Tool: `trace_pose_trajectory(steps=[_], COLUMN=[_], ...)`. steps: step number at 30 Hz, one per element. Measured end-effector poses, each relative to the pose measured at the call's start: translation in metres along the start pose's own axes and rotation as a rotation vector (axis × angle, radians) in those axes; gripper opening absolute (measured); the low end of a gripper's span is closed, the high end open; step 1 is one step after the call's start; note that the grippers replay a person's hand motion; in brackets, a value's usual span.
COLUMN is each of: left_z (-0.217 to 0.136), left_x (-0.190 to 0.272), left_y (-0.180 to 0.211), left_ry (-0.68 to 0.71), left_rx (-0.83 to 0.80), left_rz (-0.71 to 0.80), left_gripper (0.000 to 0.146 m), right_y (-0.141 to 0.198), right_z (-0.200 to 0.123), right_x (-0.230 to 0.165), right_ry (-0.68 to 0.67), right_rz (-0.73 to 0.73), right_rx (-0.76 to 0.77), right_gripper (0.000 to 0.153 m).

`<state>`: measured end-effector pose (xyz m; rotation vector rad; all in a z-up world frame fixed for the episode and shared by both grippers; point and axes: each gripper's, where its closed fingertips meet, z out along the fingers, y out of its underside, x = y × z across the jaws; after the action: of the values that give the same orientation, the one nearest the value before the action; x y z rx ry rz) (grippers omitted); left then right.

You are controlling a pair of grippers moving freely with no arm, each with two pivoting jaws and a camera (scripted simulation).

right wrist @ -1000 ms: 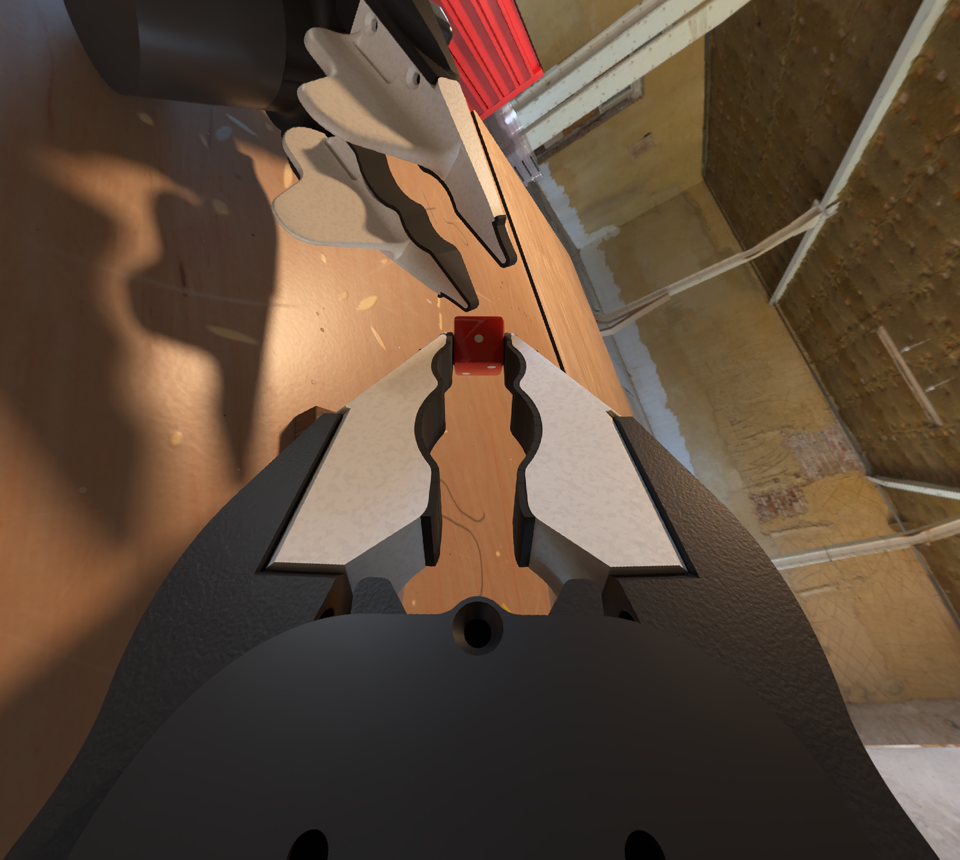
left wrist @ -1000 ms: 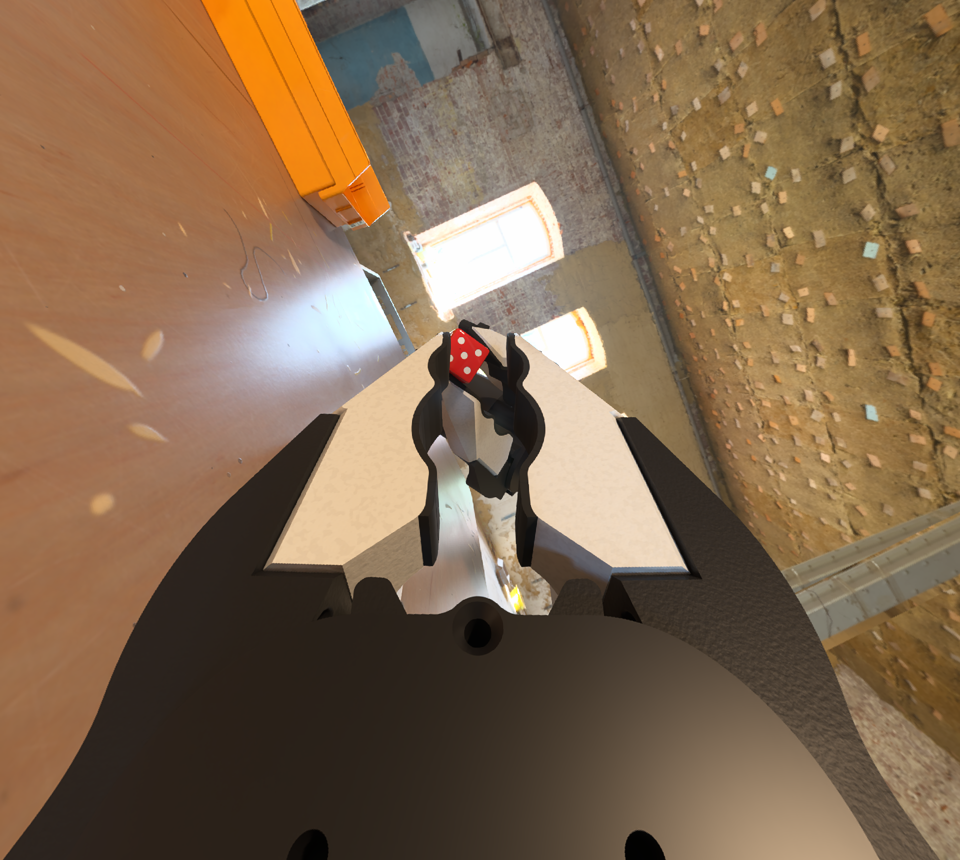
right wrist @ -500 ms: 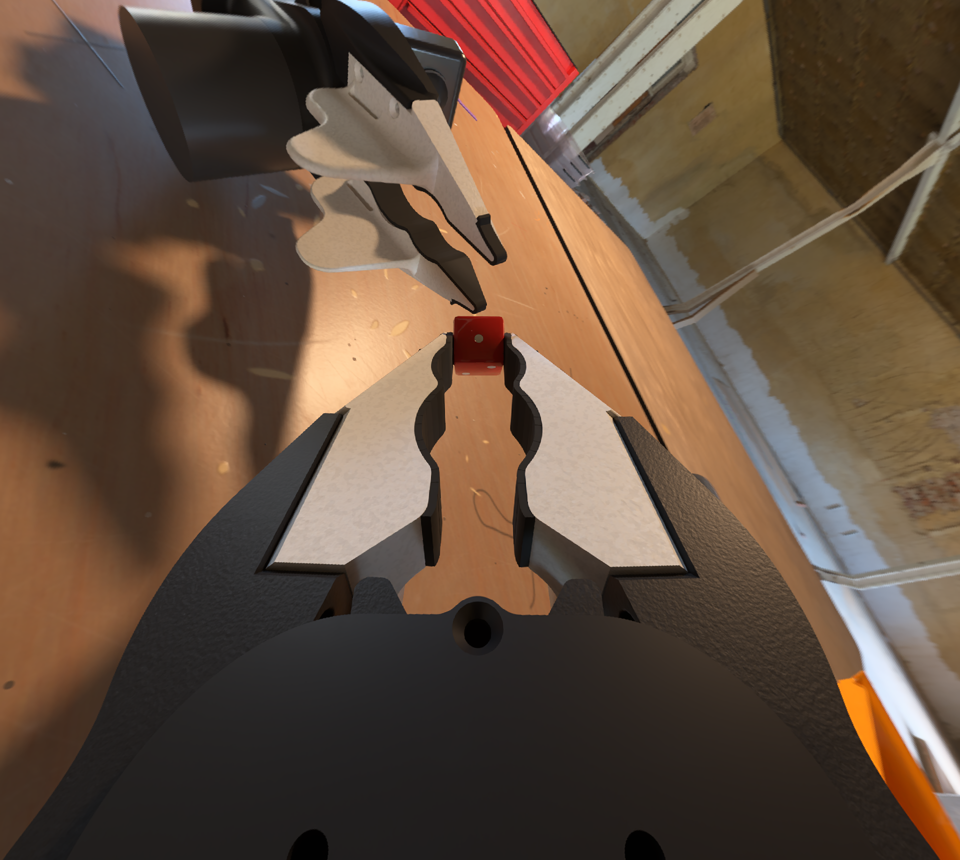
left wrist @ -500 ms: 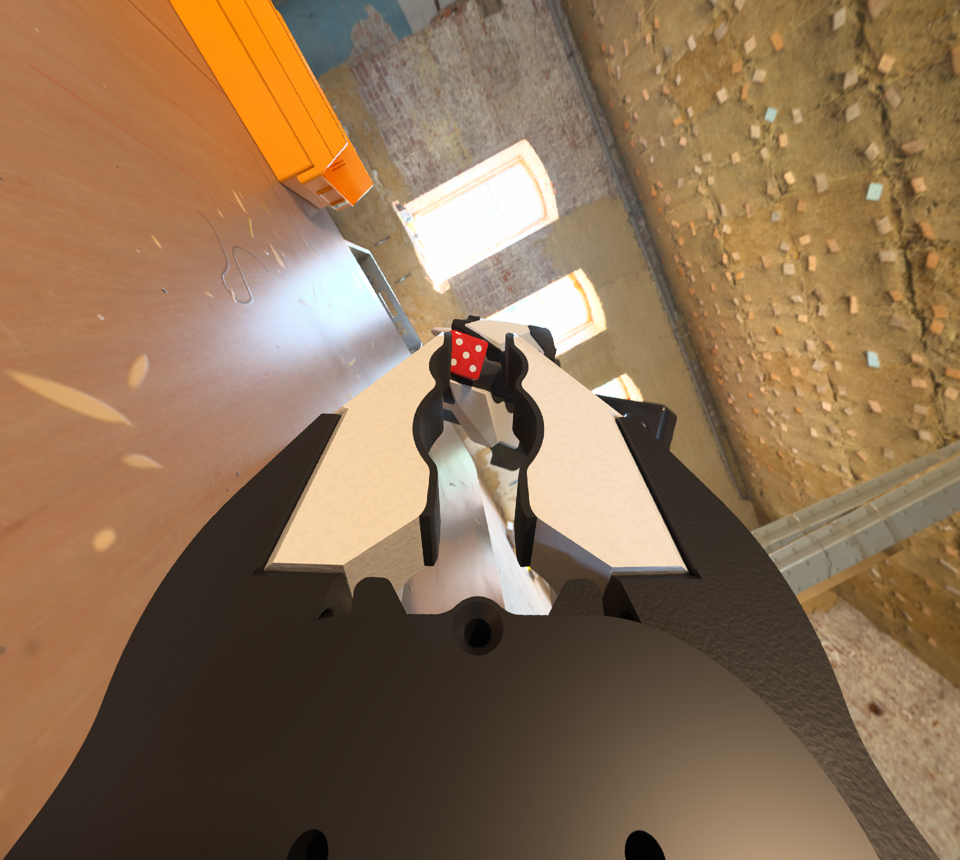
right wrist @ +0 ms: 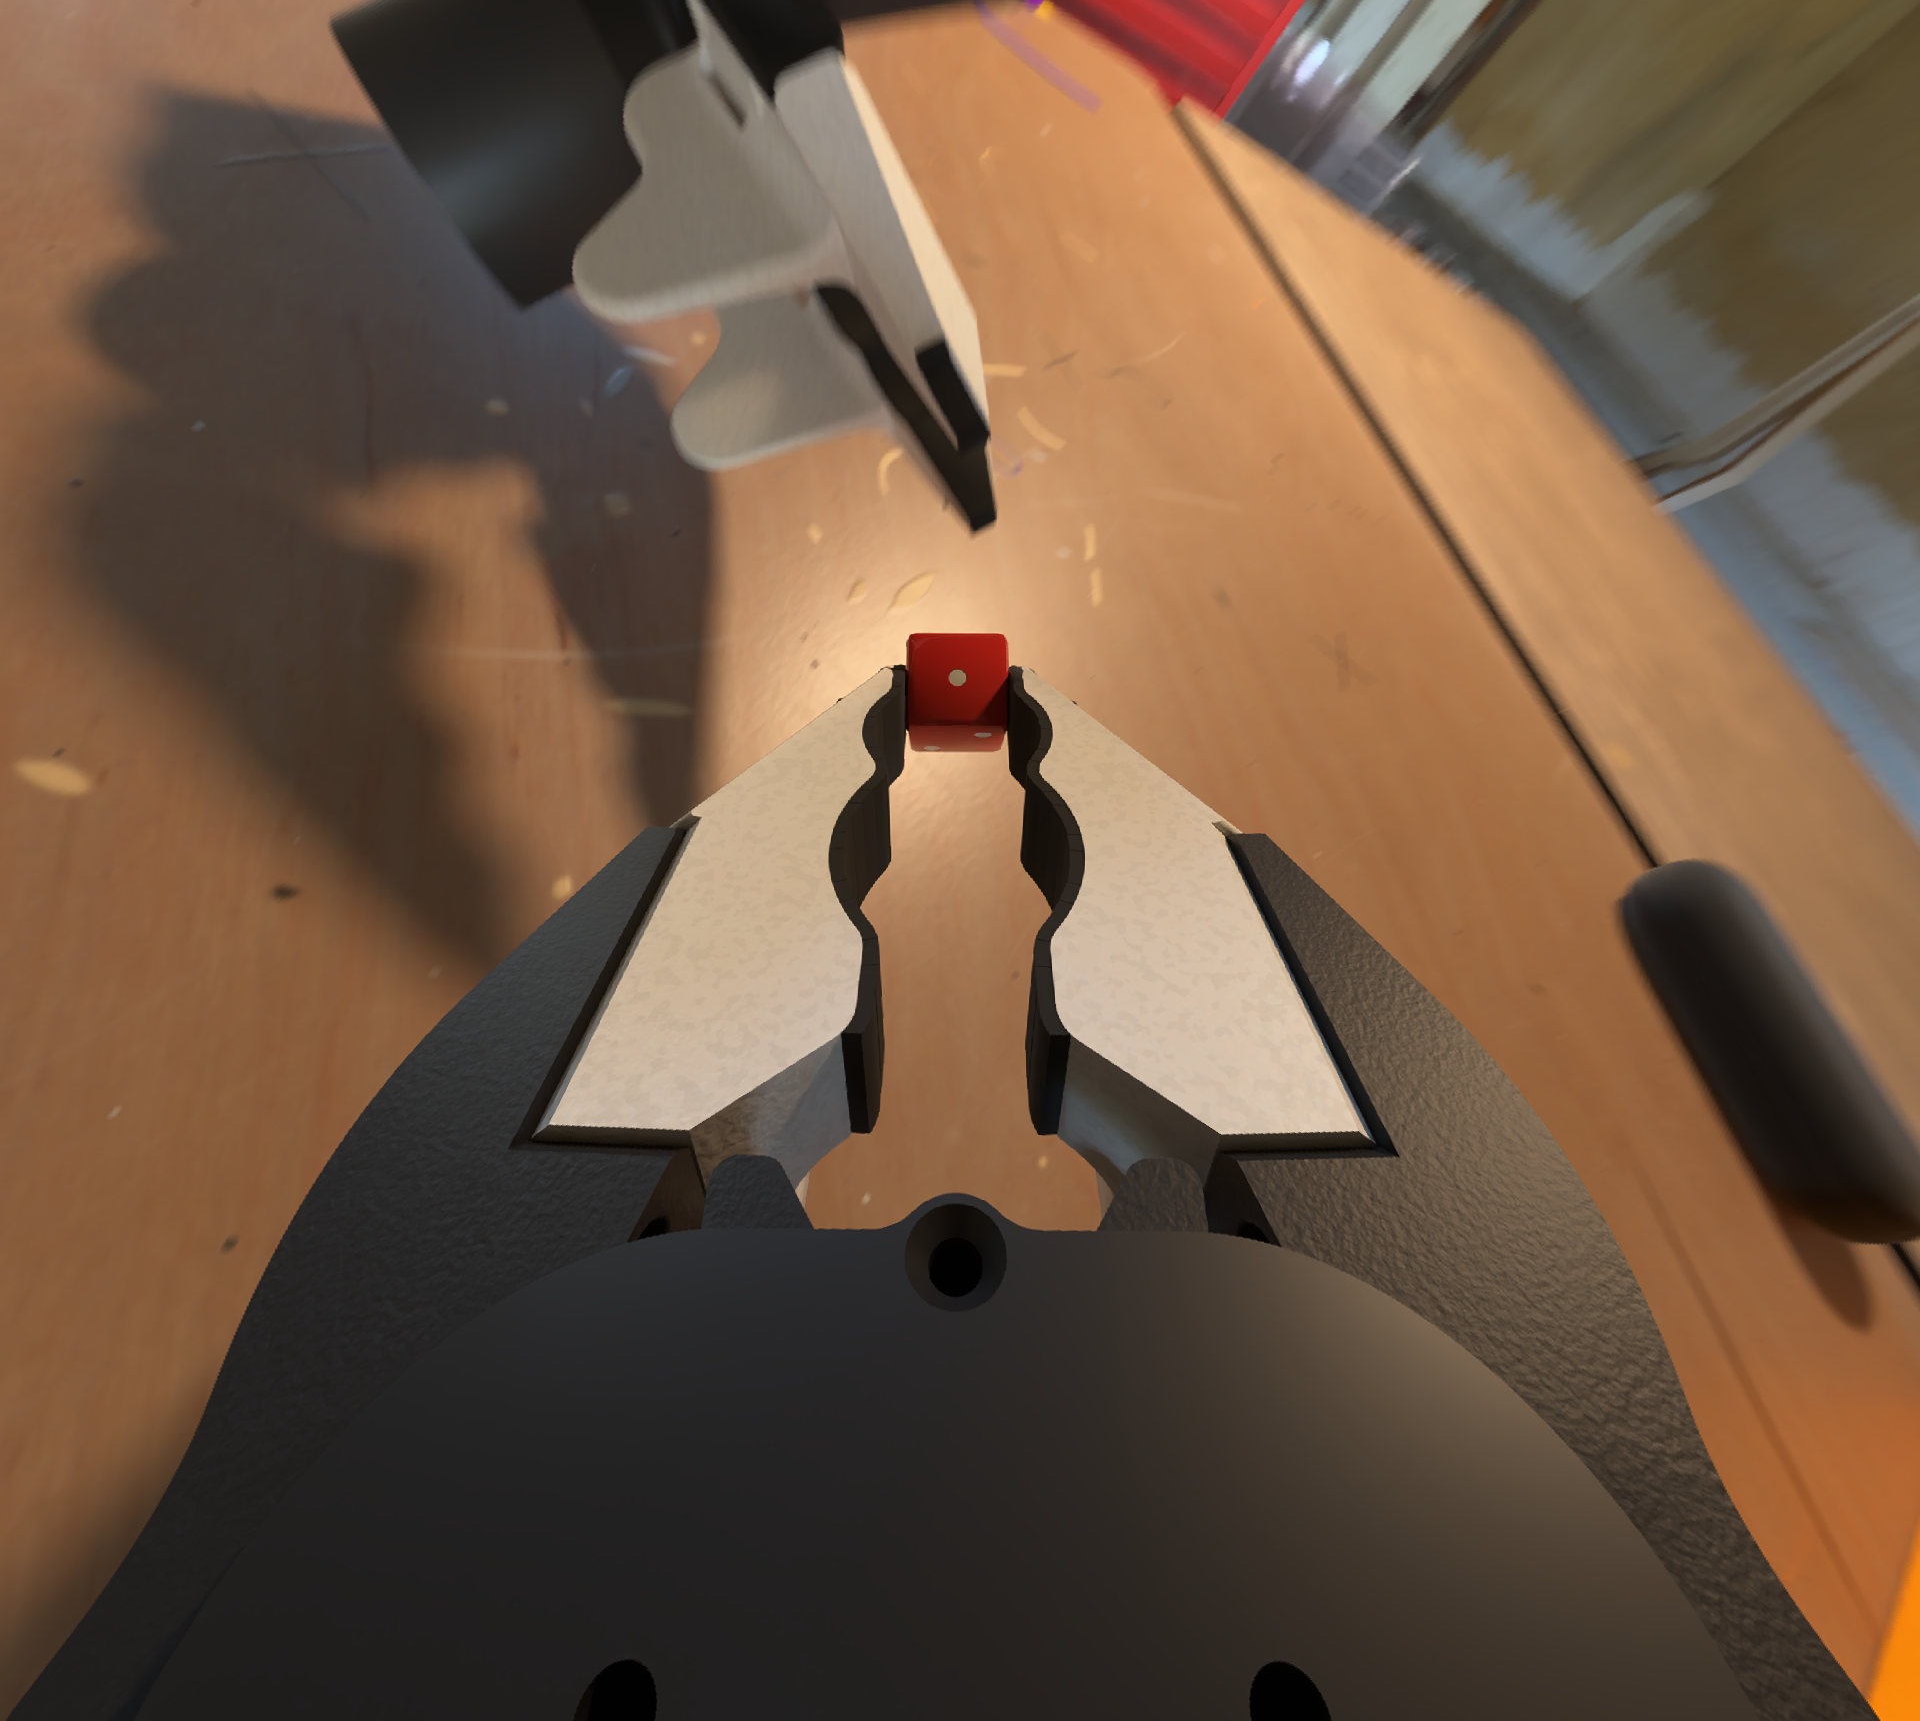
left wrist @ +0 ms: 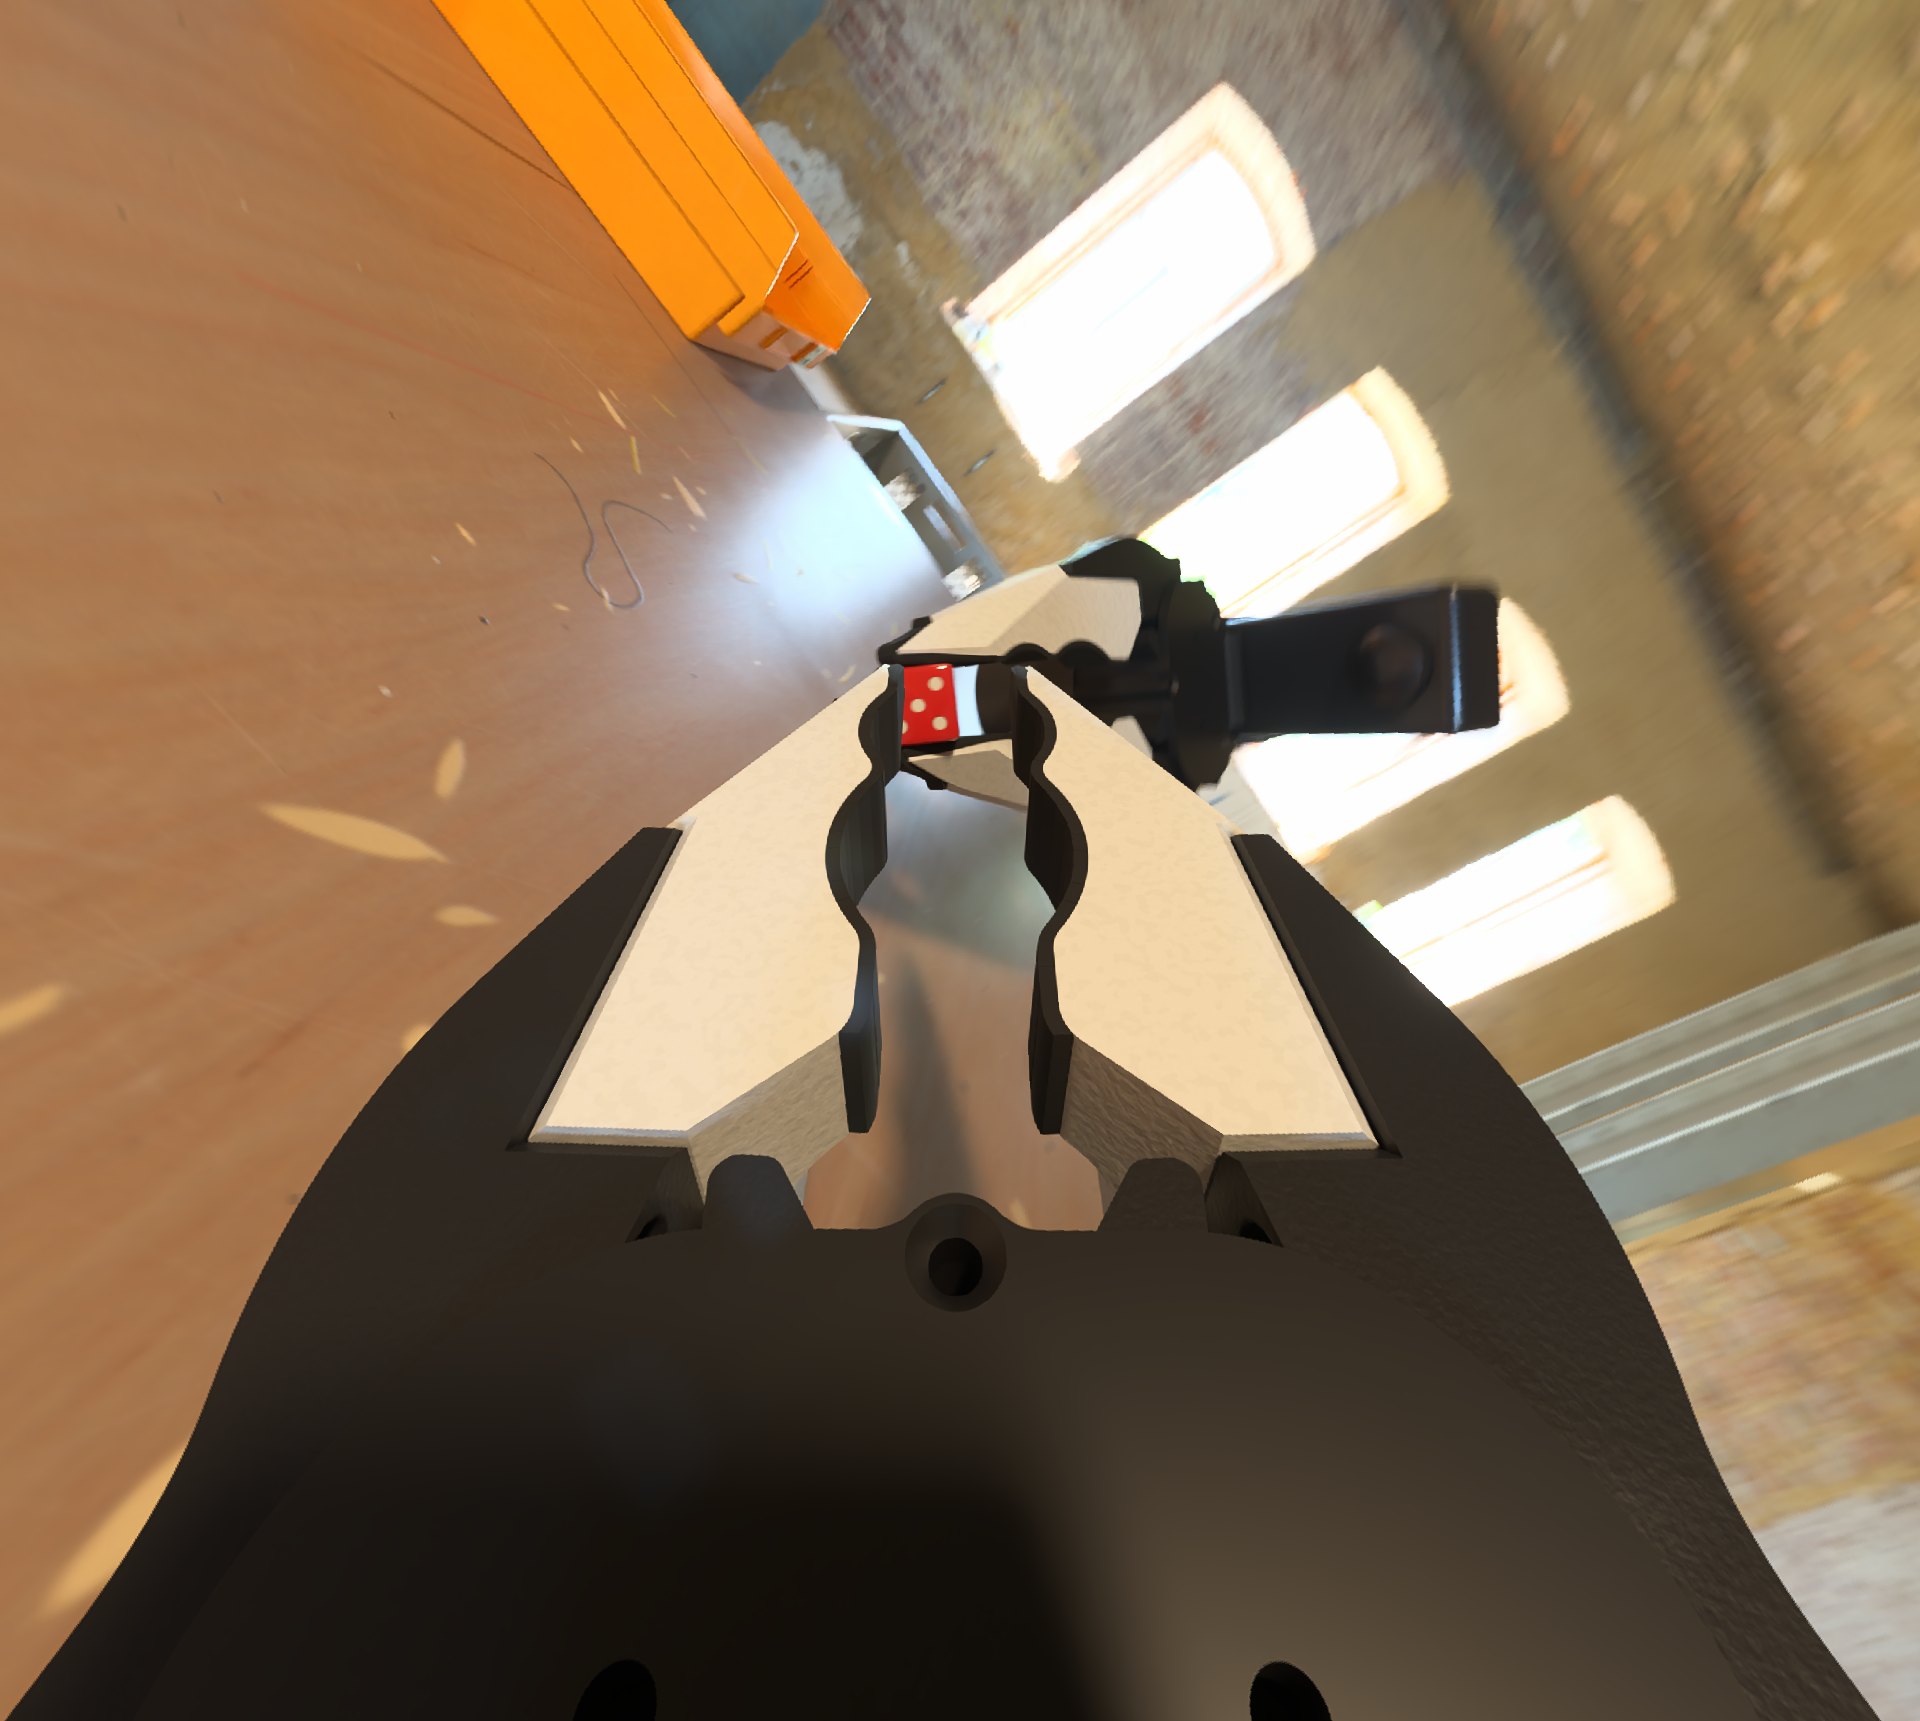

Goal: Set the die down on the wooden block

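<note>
The right gripper (right wrist: 956, 695) is clamped on the red die (right wrist: 956, 684) right at its fingertips, well above the wooden bench (right wrist: 260, 840), probably so it can set it down cleanly. The left gripper (right wrist: 961, 466) hangs nearby, slightly parted and empty; no wooden block in sight

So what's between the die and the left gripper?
Nothing: in the right wrist view, only air separates the die from the left gripper, with table behind.
</note>
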<state>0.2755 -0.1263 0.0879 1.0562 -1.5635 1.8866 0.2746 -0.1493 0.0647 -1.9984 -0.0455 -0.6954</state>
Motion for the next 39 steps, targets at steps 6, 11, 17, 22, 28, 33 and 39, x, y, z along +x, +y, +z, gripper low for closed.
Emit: trace_pose_trajectory(steps=[6,11,17,22,28,33,39], left_z=[-0.013,-0.035,-0.055,-0.058,-0.065,-0.067,-0.071], left_x=[0.021,0.025,0.013,0.01,0.006,-0.002,-0.004], left_y=[0.002,0.026,0.075,0.09,0.102,0.106,0.108], left_ry=[-0.085,-0.212,-0.358,-0.395,-0.44,-0.491,-0.491], left_rx=[-0.143,-0.361,-0.591,-0.648,-0.756,-0.775,-0.804], left_rz=[0.318,0.451,0.527,0.559,0.617,0.607,0.609], left_gripper=[0.023,0.03,0.031,0.034,0.031,0.026,0.015], right_y=[0.032,0.036,0.041,0.042,0.04,0.035,0.021], right_z=[0.0,-0.004,-0.008,-0.009,-0.011,-0.013,-0.015], right_x=[-0.016,-0.024,-0.027,-0.028,-0.027,-0.025,-0.018], right_ry=[-0.189,-0.263,-0.286,-0.315,-0.334,-0.339,-0.306], right_rz=[0.106,0.152,0.188,0.25,0.289,0.301,0.293], right_rx=[-0.171,-0.226,-0.298,-0.295,-0.263,-0.227,-0.142], right_gripper=[0.019,0.019,0.019,0.018,0.019,0.022,0.023])
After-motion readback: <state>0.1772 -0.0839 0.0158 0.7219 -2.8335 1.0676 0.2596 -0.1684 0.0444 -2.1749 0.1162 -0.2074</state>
